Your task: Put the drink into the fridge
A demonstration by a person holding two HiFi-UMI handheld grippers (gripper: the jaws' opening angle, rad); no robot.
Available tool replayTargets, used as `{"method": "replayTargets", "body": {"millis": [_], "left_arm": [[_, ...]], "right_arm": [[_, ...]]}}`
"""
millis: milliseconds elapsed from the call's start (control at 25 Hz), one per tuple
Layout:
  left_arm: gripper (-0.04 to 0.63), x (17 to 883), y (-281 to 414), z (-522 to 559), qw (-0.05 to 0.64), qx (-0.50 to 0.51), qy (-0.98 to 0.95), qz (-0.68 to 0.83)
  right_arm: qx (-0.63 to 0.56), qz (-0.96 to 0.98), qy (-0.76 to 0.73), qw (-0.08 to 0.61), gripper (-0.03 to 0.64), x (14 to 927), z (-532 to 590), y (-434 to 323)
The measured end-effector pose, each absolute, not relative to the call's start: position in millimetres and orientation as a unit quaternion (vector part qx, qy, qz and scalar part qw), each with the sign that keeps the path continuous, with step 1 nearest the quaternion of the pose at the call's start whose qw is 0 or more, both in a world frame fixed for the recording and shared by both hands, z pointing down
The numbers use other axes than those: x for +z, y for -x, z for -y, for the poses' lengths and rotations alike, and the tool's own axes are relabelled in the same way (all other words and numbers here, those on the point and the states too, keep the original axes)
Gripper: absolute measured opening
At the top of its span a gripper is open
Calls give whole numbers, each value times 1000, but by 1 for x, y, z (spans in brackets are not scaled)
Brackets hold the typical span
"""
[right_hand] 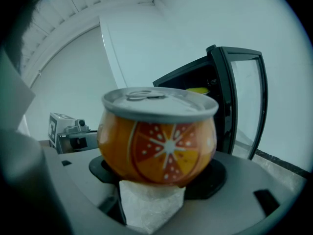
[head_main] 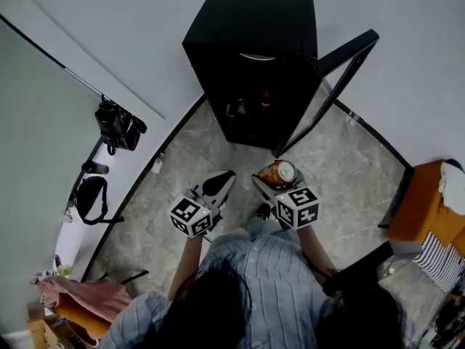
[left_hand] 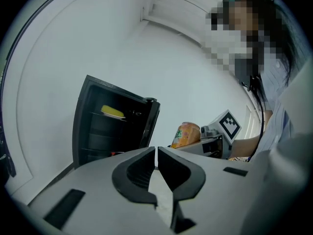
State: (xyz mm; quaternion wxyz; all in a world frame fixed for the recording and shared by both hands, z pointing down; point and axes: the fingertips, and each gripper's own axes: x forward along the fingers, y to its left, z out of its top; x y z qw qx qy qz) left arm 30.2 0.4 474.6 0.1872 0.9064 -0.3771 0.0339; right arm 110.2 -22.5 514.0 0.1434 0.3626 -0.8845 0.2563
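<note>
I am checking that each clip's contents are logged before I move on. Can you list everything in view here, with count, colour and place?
fridge: 1, black, on the floor against the wall, door open
can: 1, orange, held up in front of the fridge
yellow item: 1, on a fridge shelf
bags: 2, black, along the left wall
furniture: 1, orange, right edge
striped cloth: 1, black and white, below the furniture
pink cloth: 1, bottom left
floor: grey, marbled
left gripper: 1, grey, fingers shut, empty
right gripper: 1, grey, shut on the can
shirt: 1, blue striped, bottom centre
</note>
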Motion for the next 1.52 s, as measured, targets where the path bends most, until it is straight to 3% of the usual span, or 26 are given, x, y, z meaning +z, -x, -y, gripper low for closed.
{"method": "replayTargets", "body": {"millis": [680, 1520], "left_arm": [[11, 479, 9, -3, 198, 39, -874, 442], [11, 491, 38, 101, 194, 64, -930, 307]], "right_arm": [[276, 896, -310, 158, 327, 529, 47, -72], [309, 836, -425, 160, 327, 556, 131, -50]]}}
